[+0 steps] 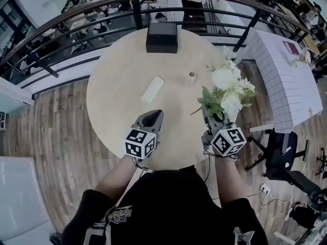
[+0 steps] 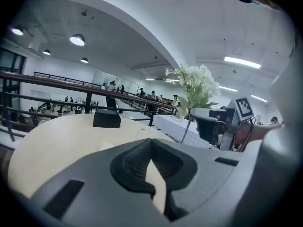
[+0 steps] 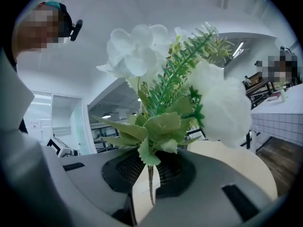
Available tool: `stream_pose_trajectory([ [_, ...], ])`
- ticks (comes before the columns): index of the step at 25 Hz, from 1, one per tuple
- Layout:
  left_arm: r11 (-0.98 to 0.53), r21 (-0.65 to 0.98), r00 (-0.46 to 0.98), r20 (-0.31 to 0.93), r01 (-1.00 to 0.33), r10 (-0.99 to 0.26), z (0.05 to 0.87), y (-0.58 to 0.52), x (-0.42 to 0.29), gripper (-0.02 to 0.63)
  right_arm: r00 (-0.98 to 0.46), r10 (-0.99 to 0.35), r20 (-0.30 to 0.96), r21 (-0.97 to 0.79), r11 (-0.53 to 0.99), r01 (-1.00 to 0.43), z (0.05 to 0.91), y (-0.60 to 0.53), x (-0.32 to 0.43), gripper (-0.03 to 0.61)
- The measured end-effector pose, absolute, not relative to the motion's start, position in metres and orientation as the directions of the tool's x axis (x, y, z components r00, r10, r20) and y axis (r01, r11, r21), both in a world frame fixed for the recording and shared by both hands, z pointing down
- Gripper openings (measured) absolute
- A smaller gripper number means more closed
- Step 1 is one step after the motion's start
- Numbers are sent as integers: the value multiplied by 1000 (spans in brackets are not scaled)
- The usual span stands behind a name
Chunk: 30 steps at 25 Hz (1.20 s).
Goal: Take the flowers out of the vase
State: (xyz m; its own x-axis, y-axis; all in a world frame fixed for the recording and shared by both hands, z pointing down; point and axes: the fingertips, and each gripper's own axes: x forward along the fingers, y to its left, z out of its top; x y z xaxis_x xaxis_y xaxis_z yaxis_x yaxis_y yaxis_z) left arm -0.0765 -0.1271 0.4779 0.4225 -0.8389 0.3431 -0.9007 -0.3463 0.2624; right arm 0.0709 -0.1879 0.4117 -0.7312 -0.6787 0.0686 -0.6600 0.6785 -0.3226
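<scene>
Right gripper (image 1: 214, 119) grips the stems of the white flowers (image 1: 227, 88), already out and just right of the small vase (image 1: 192, 75). Left gripper (image 1: 153, 118) is clenched, empty. Only setting them down seems left.

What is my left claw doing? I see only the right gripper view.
Observer: The left claw is shut and empty, above the table's near edge.
Operator: Are the flowers out yet?
Observer: Yes; a small tan cylinder, probably the vase, stands on the table apart from them.
Operator: Anything else there?
Observer: A white block lies mid-table; a black box sits at the far edge.
</scene>
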Motion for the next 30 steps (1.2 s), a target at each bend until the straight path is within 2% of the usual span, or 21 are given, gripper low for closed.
stream_pose_trajectory([
  [13, -481, 294, 562, 377, -826, -736, 493, -44, -85, 8, -671, -735, 102, -360, 601, -713, 435, -85, 29, 67],
  [22, -482, 302, 567, 372, -822, -735, 491, -19, -109, 8, -686, -714, 140, -363, 608, -706, 442, -41, -11, 67],
  [30, -490, 302, 572, 339, -818, -746, 486, -13, -92, 8, -694, -702, 161, -355, 615, -704, 450, -27, 1, 67],
])
